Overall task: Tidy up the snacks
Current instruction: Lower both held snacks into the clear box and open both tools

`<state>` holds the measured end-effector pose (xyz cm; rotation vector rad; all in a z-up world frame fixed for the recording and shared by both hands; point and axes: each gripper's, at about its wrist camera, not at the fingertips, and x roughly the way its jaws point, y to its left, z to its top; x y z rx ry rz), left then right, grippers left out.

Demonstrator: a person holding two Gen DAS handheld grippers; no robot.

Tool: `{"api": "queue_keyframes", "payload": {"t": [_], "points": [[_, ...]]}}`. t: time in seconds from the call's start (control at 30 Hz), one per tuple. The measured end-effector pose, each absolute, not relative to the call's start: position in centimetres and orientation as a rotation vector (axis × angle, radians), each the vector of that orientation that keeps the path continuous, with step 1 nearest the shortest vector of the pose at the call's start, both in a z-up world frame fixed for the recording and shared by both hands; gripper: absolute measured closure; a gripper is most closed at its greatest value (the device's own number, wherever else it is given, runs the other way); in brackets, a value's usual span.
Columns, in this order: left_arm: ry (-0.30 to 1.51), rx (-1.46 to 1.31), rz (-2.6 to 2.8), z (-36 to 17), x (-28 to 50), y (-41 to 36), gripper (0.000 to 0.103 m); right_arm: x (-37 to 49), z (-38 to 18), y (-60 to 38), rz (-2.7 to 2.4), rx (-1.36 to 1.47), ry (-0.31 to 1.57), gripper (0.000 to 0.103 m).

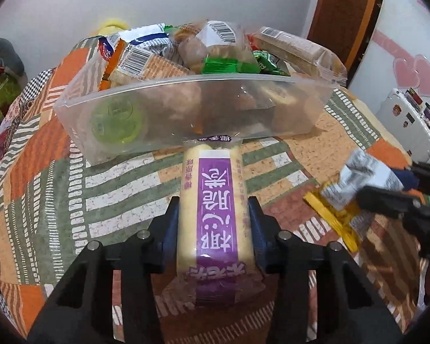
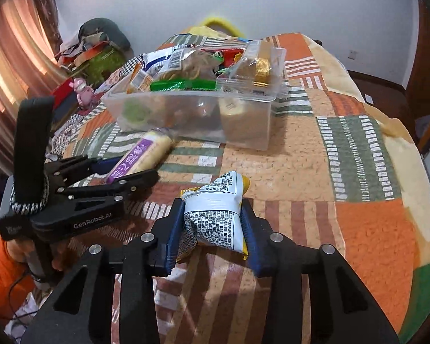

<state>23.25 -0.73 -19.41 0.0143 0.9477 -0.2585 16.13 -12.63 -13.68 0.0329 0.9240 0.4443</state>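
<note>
While clear bin [image 1: 186,106] is already heaped, purple-label roll [image 1: 215,206] is clamped lengthwise in left tool [image 1: 213,220] for tidy insertion; yellow packet [image 2: 215,215] is pinched in right tool [image 2: 213,223], awaiting turn.

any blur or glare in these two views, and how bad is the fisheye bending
Left wrist view: the right gripper and its yellow-white packet smear; glare on the clear bin. Right wrist view: purple-label roll slightly soft, quilt edges bow, corners black.
</note>
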Motion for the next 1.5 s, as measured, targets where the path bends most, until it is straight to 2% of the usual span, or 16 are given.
{"api": "queue_keyframes", "payload": {"t": [0.23, 0.43, 0.77, 1.5], "points": [[0.915, 0.014, -0.250, -17.8, 21.3, 0.6, 0.058, 16.6, -11.9, -12.9, 0.439, 0.051, 0.868, 0.069], [0.827, -0.015, -0.247, -14.4, 20.5, 1.6, 0.058, 17.8, -9.7, -13.3, 0.435, 0.083, 0.805, 0.069], [0.704, -0.074, -0.219, -9.4, 23.8, 2.4, 0.058, 21.1, -6.8, -12.1, 0.431, 0.075, 0.714, 0.069], [0.739, -0.067, -0.149, -11.0, 34.5, 1.6, 0.058, 29.7, -7.5, -8.6, 0.347, -0.055, 0.726, 0.069]]}}
